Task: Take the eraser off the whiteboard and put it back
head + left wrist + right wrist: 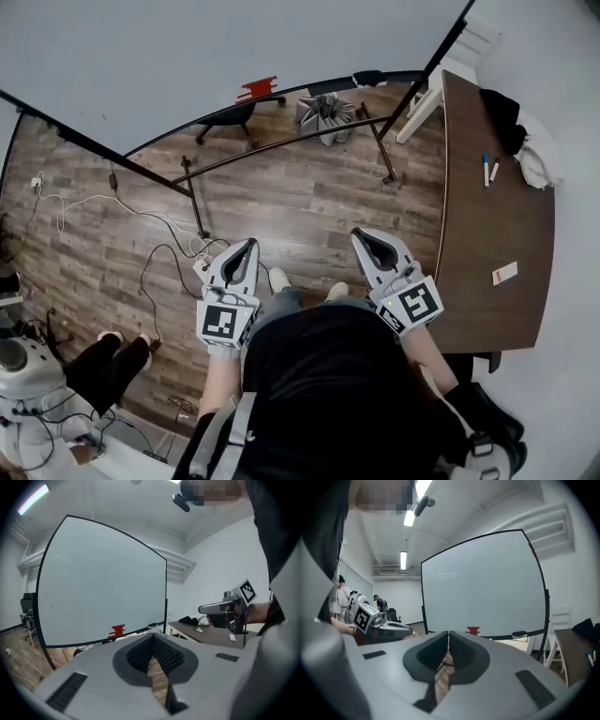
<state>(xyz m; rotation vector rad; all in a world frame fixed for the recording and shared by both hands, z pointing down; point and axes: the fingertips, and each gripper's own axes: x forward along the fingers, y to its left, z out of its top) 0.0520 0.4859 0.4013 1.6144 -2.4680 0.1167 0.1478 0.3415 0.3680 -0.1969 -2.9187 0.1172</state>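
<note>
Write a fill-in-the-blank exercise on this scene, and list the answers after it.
The red block-shaped eraser sits near the ___ edge of the large white whiteboard.
The left gripper and right gripper are both ___ and empty.
The curved brown wooden table stands on the person's ___ side.
Answers: bottom; shut; right.

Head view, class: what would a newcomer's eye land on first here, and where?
The big whiteboard fills the top, with a red eraser at its lower edge. Below, the left gripper and right gripper point toward it over the wood floor, both shut and empty. A brown table stands at right.
</note>
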